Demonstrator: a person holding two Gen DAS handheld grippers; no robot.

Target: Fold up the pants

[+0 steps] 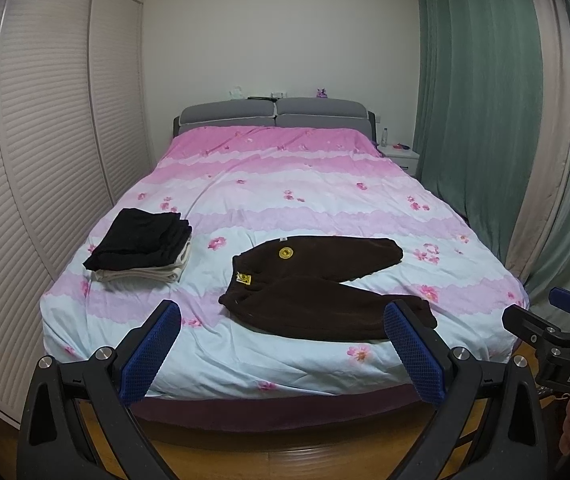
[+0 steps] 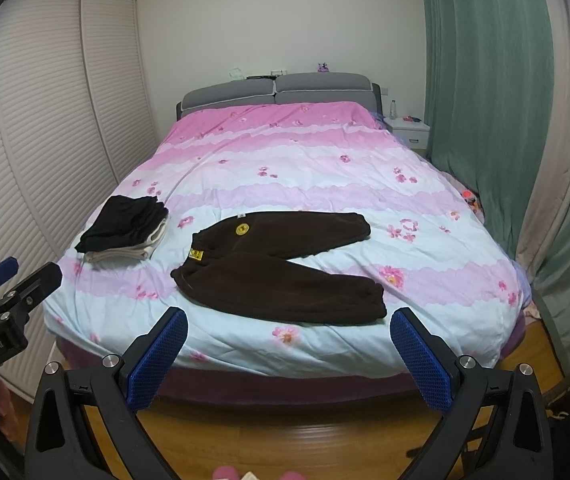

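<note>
Left tongs: my left tongs (image 1: 281, 316) hang released, blue pads spread wide, holding nothing, short of the foot of the bed and over the wooden floor.

Right tongs: my right tongs (image 2: 289, 322) are likewise released and empty, level with the left, also off the mattress edge.

Pants: the brown fleece pants (image 2: 281, 264) lie flat on the bed near its foot, waistband toward my left, the two legs splayed apart in a V toward my right. A yellow round patch (image 2: 242, 229) sits near the waist and a yellow tag (image 2: 196, 255) at the waistband.

Bed: the floral duvet (image 2: 325, 184), pink fading to pale blue, carries everything; it is slightly rumpled around the pants.

Beside the pants: a folded stack (image 2: 125, 232), black clothes over cream ones, rests just to the left of the waistband, apart from it.

Stage, as I judge it: folding not yet begun; neither tongs touches cloth.

Risk one: the fleece looks thick, so a shallow pinch could catch only the top layer and the leg would peel open when lifted.

Risk two: a deep pinch could grab the duvet along with the cuff and drag the bedding.

Risk three: with the legs splayed, bringing one over the other could leave them crooked unless waist and cuff travel together.

Risk four: a sweep toward the waistband could nudge the folded stack.
</note>
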